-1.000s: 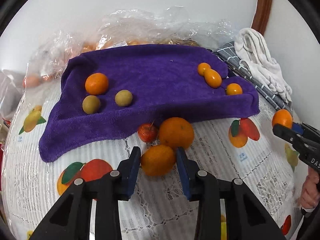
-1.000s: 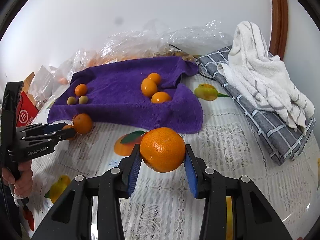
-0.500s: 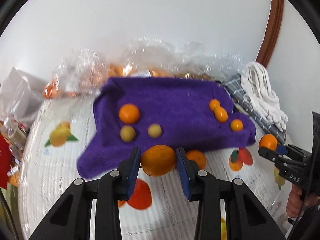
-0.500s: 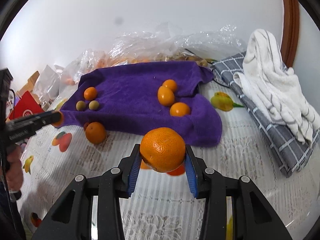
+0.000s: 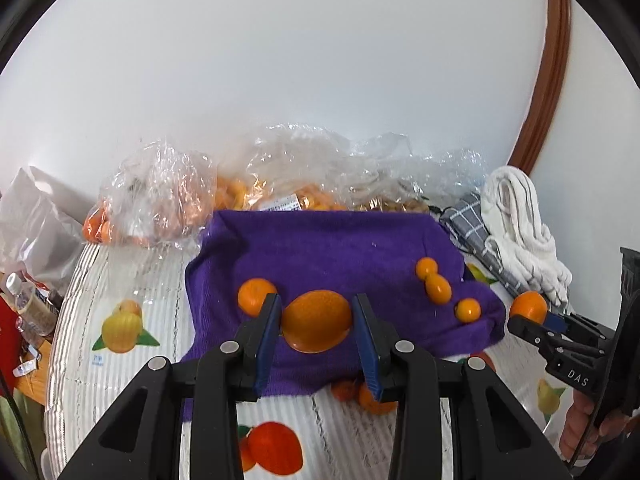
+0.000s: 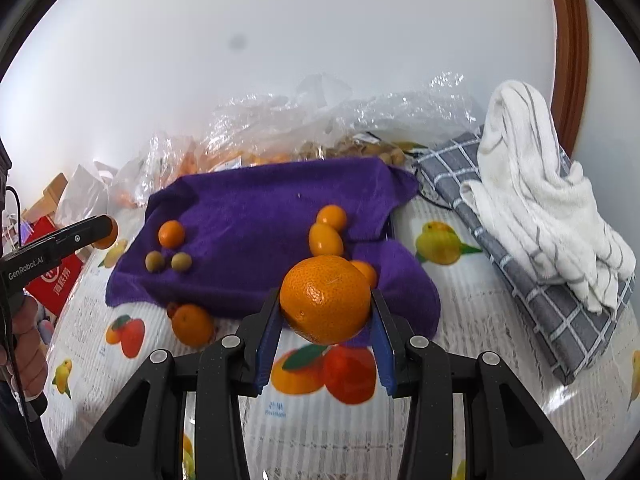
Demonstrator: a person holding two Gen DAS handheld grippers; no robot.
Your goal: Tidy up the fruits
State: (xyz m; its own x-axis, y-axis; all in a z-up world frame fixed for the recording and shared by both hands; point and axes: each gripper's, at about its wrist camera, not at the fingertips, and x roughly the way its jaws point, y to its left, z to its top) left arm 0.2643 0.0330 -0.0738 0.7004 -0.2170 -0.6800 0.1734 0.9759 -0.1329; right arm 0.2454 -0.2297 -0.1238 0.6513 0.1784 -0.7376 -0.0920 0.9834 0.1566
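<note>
Oranges are clamped in both grippers: the left gripper pinches a flattish orange above the near edge of the purple towel, and the right gripper grips a rounder mandarin above the towel's near right corner. Each fruit sits out at the fingertips, so a jolt could squirt one out. Releasing from this height risks scattering the kumquats on the towel.
</note>
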